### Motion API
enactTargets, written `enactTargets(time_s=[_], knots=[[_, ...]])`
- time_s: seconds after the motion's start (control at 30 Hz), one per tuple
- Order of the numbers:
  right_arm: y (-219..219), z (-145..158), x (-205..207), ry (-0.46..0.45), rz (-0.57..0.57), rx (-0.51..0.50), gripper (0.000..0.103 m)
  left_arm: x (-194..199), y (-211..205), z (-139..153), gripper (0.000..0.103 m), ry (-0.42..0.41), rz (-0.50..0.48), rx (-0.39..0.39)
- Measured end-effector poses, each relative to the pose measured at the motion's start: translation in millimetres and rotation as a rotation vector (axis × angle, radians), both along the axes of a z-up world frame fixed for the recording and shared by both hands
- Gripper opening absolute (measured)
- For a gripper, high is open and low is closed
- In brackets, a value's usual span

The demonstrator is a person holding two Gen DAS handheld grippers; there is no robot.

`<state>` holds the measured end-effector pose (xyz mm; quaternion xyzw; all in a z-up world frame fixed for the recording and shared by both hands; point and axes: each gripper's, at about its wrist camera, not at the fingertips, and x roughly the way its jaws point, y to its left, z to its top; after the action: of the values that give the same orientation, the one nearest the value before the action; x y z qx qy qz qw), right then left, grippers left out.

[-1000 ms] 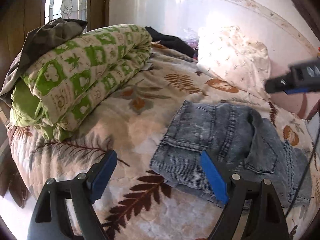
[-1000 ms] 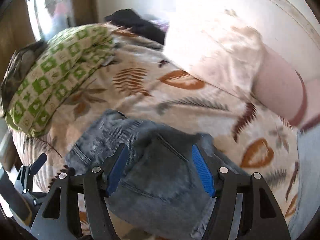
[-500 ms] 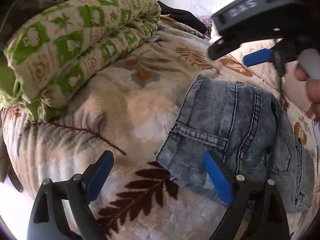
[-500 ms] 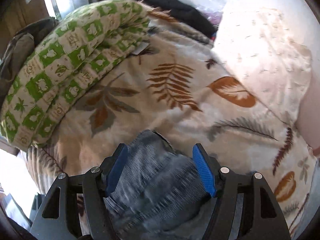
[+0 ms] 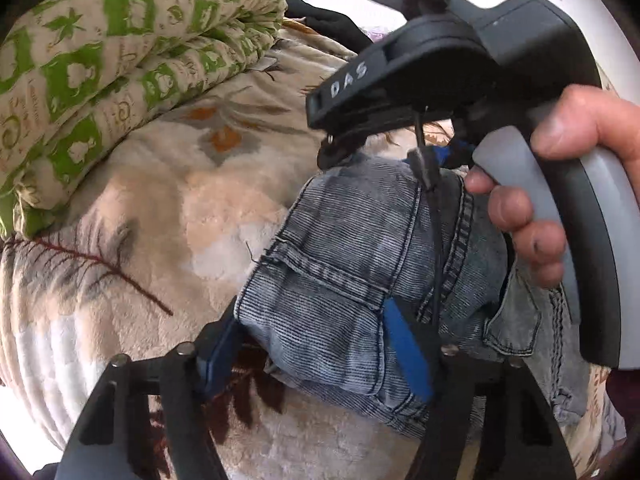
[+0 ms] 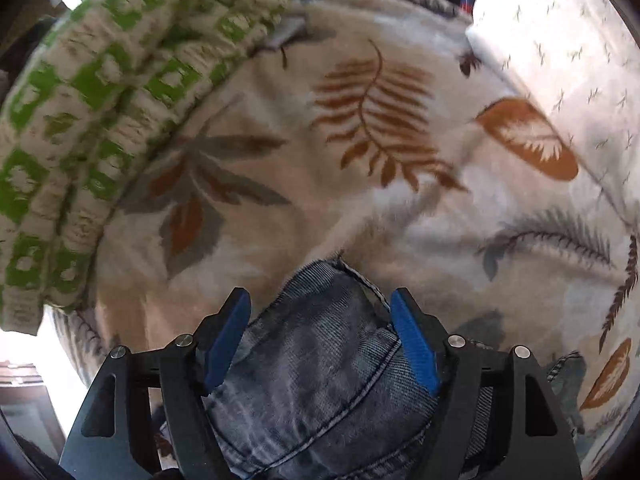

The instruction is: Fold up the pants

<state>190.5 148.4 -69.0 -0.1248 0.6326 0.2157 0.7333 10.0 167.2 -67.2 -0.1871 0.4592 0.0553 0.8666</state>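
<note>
The folded grey-blue denim pants (image 5: 352, 264) lie on the leaf-print blanket (image 5: 168, 184). My left gripper (image 5: 316, 344) is open, its blue pads on either side of the near corner of the pants. In the left wrist view the right gripper's black body (image 5: 440, 64) and the hand holding it hover over the far end of the pants. My right gripper (image 6: 320, 336) is open, its blue pads straddling the far corner of the pants (image 6: 320, 380).
A rolled green-and-cream quilt (image 5: 100, 64) lies along the left of the bed and shows in the right wrist view (image 6: 100, 100). A pale pillow (image 6: 560, 40) sits at the far right. Dark clothing (image 5: 320, 20) lies at the far end.
Both grippers have moved down and in onto the pants: the left now straddles the near corner, the right the far corner. Both stay open.
</note>
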Motion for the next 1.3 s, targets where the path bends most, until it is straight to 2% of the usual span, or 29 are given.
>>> enactTargets(time_s=[0.03,0.07,0.1,0.17,0.2,0.27,0.43,0.53,0.7,0.83,0.97,1.07,1.13,1.2,1.3], knots=[[-2,-5,-1,0.008,-0.005,-0.005,0.069,1,1,0,0.064,-0.004,-0.003,-0.015],[-2,-7,-1,0.008,-0.003,-0.008,0.06,2,1,-1,0.058,-0.007,-0.006,-0.034],[-3,-9,-2,-0.001,0.002,-0.018,0.042,2,1,-1,0.05,-0.011,-0.012,-0.051],[-6,-10,-5,-0.02,0.005,-0.049,0.022,3,0,-2,0.041,-0.025,-0.029,-0.081],[-7,-9,-6,-0.027,0.004,-0.043,0.017,4,-1,-1,0.036,-0.032,-0.038,-0.086],[-13,0,-10,-0.051,0.003,-0.017,0.011,3,-4,2,0.032,-0.055,-0.053,-0.09],[-27,36,-30,-0.125,-0.013,0.041,0.009,-4,-4,16,0.029,-0.123,-0.073,-0.098],[-44,62,-45,-0.178,-0.034,0.081,0.008,-8,-11,28,0.029,-0.195,-0.116,-0.078],[-85,96,-64,-0.259,-0.094,0.152,0.008,-24,-38,51,0.027,-0.341,-0.24,-0.012],[-145,118,-84,-0.318,-0.18,0.209,0.008,-41,-71,65,0.027,-0.453,-0.39,0.05],[-210,125,-102,-0.356,-0.282,0.255,0.008,-71,-117,78,0.028,-0.541,-0.619,0.048],[-266,121,-115,-0.369,-0.38,0.288,0.008,-87,-145,79,0.028,-0.55,-0.761,0.035],[-303,113,-123,-0.38,-0.447,0.291,0.008,-91,-158,79,0.028,-0.53,-0.834,0.003],[-345,101,-127,-0.376,-0.538,0.314,0.008,-97,-171,81,0.028,-0.521,-0.894,0.005],[-405,78,-129,-0.347,-0.678,0.394,0.008,-93,-179,87,0.028,-0.516,-0.932,0.013]])
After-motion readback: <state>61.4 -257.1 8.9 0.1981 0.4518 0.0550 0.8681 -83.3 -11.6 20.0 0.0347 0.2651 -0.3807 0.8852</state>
